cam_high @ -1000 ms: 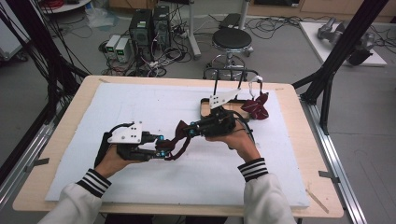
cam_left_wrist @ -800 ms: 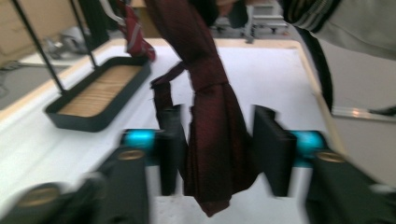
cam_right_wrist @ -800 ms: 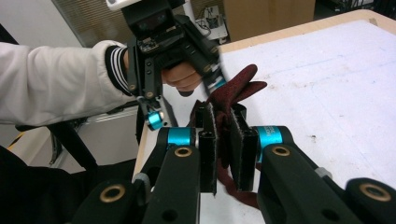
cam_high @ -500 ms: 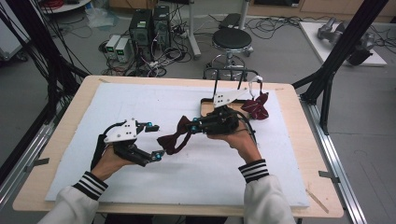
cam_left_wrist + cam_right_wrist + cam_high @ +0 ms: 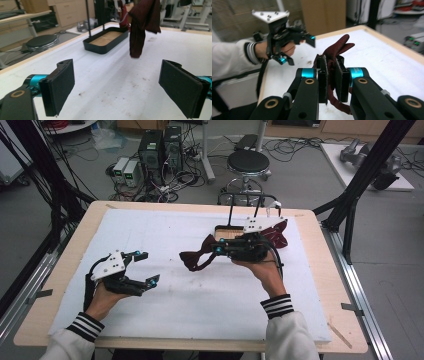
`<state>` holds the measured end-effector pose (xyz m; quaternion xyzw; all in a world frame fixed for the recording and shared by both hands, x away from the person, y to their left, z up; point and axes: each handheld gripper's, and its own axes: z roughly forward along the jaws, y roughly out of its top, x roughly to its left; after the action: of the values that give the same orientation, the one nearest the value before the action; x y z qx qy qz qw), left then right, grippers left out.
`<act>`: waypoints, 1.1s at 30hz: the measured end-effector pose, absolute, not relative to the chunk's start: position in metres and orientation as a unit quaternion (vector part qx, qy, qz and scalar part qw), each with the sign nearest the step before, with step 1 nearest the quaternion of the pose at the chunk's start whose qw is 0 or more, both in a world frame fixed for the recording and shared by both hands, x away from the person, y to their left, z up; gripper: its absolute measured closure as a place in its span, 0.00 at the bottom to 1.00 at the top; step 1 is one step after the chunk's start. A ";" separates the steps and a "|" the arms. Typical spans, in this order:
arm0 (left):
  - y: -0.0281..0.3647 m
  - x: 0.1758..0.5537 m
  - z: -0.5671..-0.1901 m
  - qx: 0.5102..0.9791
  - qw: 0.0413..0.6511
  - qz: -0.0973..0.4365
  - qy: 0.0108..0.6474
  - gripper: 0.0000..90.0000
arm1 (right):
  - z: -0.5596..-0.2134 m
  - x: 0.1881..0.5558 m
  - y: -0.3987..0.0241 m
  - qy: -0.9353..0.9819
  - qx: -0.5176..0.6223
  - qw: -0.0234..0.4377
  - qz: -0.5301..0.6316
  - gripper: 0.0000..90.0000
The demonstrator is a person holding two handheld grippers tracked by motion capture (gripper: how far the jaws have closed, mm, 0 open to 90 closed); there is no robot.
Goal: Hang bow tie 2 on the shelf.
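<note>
Right gripper (image 5: pixel 216 248) pinches the sock (image 5: pixel 196 259) near the tray (image 5: pixel 227 233); left gripper (image 5: pixel 145 267), jaws just spread, empty. I'd carry the sock high, clearing the rim.

A light wooden desk (image 5: pixel 320 270) carries a white foam sheet (image 5: pixel 190 295). A black shallow wood-floored tray (image 5: pixel 227 232) sits toward its far right edge.

Overhead view, two close claw-mounted views
</note>
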<state>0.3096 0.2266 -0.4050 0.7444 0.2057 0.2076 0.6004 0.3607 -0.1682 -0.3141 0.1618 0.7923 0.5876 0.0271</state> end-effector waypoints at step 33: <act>0.269 0.281 -0.448 0.651 0.636 0.298 0.288 0.16 | -0.283 0.352 -0.232 0.675 0.277 0.219 0.648 0.92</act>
<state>0.2808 0.2689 -0.4477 0.6511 0.2881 0.2983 0.6357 0.3518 -0.2316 -0.2829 0.2767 0.6748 0.6482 0.2188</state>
